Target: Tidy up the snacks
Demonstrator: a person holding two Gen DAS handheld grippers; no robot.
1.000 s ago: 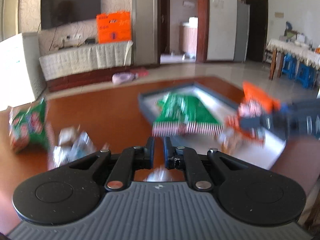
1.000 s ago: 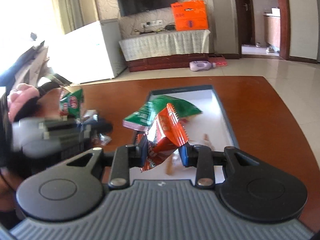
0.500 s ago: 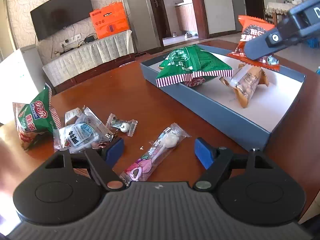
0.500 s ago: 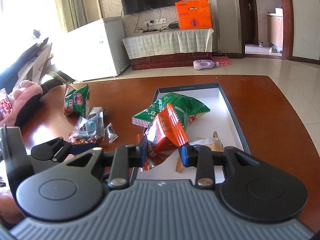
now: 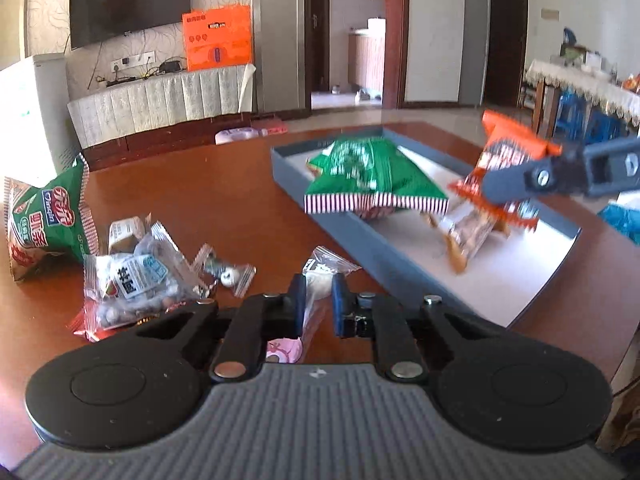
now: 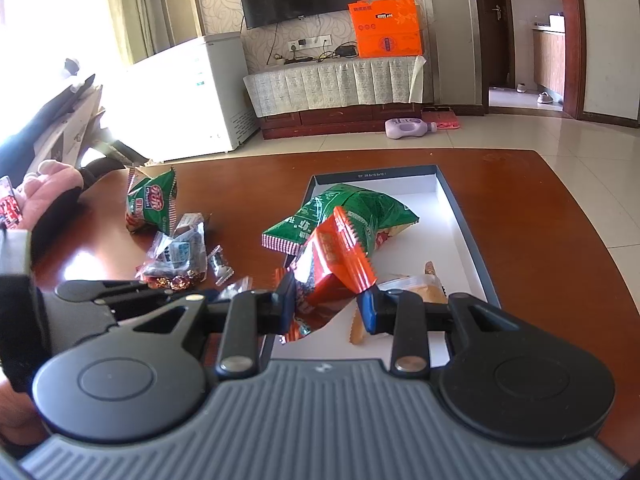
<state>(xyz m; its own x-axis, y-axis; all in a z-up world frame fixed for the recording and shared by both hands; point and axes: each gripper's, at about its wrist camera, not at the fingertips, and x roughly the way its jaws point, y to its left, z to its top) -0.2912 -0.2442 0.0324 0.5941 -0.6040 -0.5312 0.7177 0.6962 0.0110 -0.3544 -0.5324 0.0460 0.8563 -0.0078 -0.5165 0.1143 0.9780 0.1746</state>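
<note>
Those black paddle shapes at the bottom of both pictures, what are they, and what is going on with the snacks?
They are hand-held grippers, one in each of a person's hands, each with a camera looking along its two fingers. One picture comes from the left gripper, the other from the right gripper. The left one's jaws have just been closing and now pinch a clear candy wrapper on the brown table. The right one holds an orange snack bag above a blue tray, where a green bag and a tan packet already lie. More snacks wait on the table: another green bag and small clear packets.
</note>
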